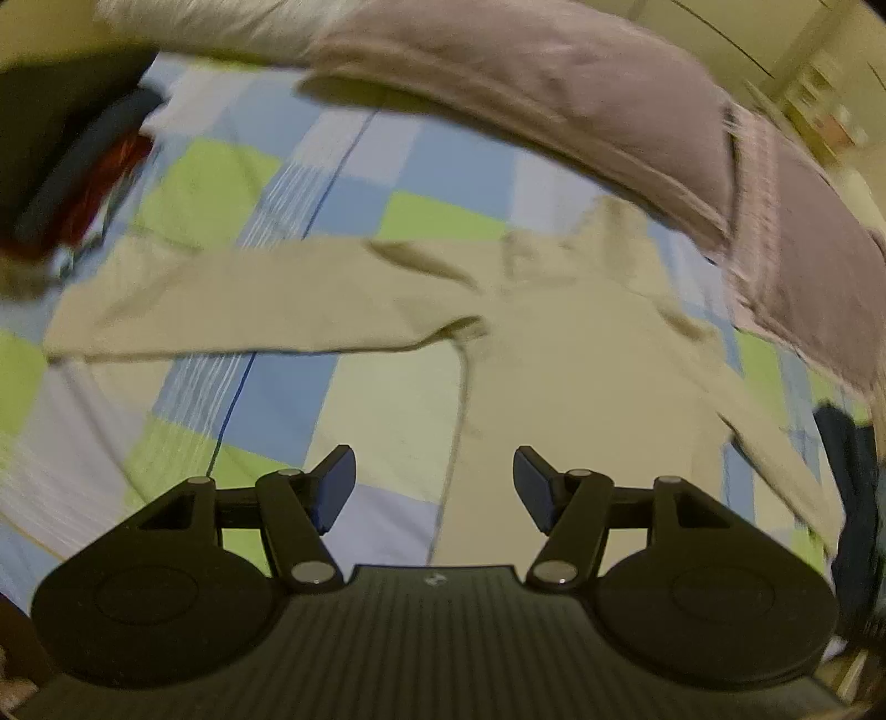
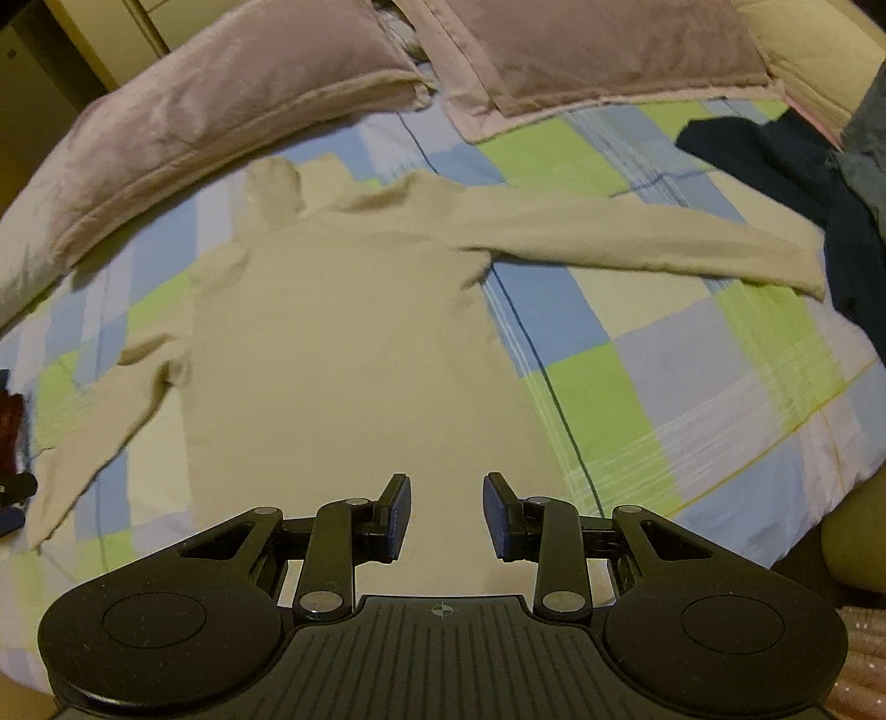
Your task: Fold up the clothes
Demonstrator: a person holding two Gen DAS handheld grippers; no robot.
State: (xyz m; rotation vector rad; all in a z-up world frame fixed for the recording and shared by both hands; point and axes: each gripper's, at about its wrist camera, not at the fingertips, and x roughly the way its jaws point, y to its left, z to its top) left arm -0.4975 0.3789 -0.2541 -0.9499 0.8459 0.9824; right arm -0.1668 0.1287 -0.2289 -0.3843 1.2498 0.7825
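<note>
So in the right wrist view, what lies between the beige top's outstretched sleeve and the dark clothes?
Nothing: the sleeve cuff reaches the dark clothes, with only checked bedsheet around.

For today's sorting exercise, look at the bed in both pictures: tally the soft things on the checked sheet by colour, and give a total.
Beige: 1, the long-sleeved top
Mauve: 2, the left pillow and the right pillow
Dark navy: 1, the garment
Total: 4
A red and dark heap at the left edge is too blurred to count.
</note>
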